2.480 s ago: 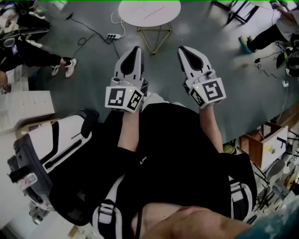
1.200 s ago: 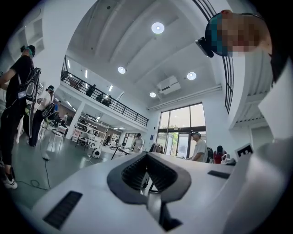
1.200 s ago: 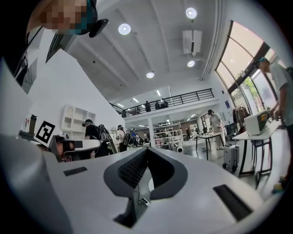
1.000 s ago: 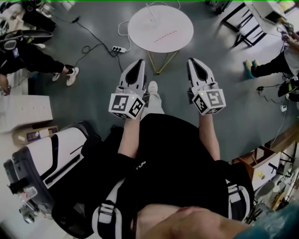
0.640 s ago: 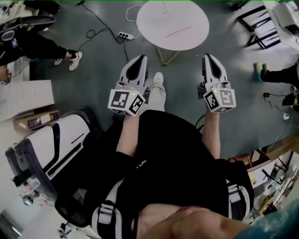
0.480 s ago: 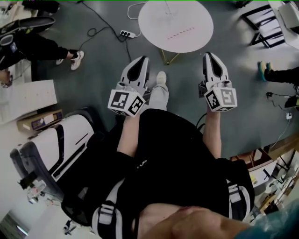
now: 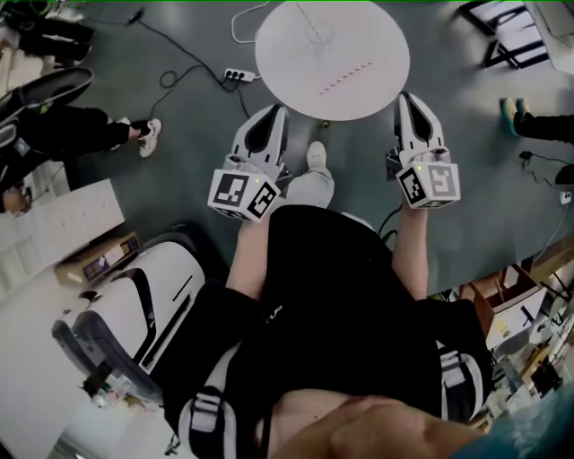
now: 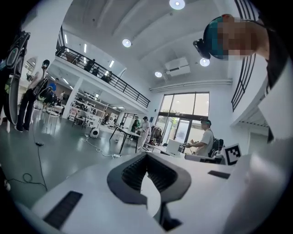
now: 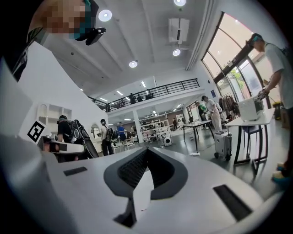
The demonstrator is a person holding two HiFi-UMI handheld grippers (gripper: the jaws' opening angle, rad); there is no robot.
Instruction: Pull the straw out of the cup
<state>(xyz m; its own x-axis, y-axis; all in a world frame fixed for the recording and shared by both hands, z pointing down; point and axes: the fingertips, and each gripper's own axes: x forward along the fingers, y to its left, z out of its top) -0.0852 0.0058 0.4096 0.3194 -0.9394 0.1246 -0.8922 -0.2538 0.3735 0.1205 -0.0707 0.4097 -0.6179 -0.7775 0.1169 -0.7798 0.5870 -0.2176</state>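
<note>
The person stands over a grey floor with a round white table [image 7: 359, 36] just ahead of both grippers. Near the table's far edge, left of its middle, stands a faint clear cup [image 7: 317, 34] with a thin straw [image 7: 305, 16] rising out of it; both are too small to tell more. A short row of red marks [image 7: 346, 78] crosses the table's near half. The left gripper [image 7: 273, 113] points at the table's near left edge, and its own view shows its jaws pressed together at the tips with nothing between them. The right gripper [image 7: 408, 97] reaches just over the near right edge, and its jaws are likewise closed tip to tip on nothing. Both grippers are well apart from the cup. On the floor left of the table lie a power strip [image 7: 236, 76] and its cable; a white machine [image 7: 134, 300] stands at the person's left.
</note>
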